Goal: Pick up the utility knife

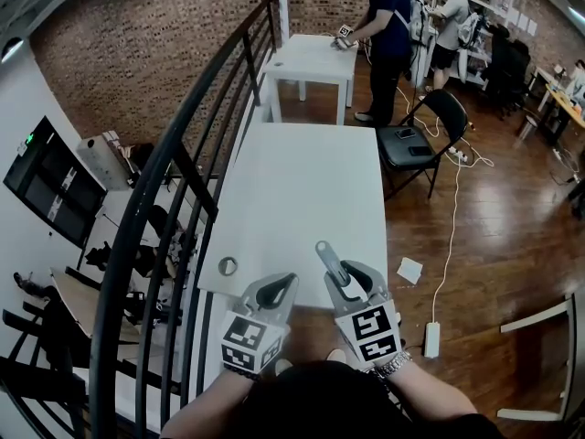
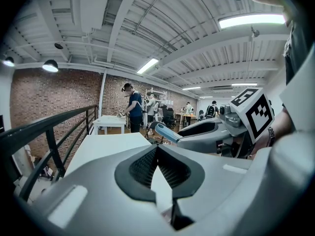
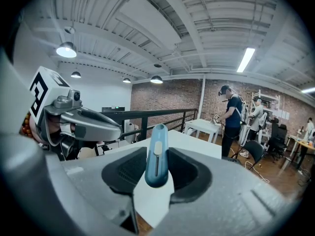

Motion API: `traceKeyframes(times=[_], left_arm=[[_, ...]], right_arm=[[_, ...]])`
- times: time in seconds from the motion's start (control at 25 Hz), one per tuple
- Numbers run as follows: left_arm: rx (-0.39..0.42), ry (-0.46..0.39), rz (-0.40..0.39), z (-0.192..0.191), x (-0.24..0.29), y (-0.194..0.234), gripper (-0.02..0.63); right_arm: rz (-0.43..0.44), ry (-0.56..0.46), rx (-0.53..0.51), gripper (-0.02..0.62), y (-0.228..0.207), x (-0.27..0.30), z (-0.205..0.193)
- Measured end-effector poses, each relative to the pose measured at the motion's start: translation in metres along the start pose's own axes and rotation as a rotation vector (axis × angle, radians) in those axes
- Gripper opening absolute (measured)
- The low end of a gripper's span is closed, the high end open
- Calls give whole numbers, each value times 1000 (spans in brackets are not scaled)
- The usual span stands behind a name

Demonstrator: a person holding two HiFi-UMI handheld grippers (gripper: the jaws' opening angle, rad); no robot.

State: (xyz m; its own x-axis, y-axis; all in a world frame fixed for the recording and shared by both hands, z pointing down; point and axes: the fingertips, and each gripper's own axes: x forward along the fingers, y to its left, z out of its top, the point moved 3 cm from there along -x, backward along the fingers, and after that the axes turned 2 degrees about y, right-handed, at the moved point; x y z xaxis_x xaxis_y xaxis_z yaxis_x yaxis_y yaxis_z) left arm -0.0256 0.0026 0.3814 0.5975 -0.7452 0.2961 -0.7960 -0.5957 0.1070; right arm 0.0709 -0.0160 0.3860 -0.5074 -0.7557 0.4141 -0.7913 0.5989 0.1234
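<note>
White bench (image 1: 302,181) beside black railing (image 1: 196,117), brick wall (image 1: 137,35) behind. Right gripper (image 1: 350,280) clamped on utility knife (image 3: 156,156), held off the bench above its near edge; blue-grey handle pokes out past the jaw tips. Left gripper (image 1: 277,291) just beside it over the same edge, jaws together at the tips, nothing between them. Round grommet (image 1: 228,265) near the bench's near-left corner.

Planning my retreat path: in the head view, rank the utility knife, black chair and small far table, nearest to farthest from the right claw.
1. Utility knife, gripped in the right claw.
2. Black chair, ahead to the right.
3. Small far table, farthest ahead, beyond the chair.
</note>
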Motion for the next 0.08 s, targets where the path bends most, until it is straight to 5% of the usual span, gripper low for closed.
traceKeyframes(times=[0.08], left_arm=[[2, -1, -1, 2, 1, 0, 17]], right_arm=[[-1, -3, 0, 129, -2, 0, 2]])
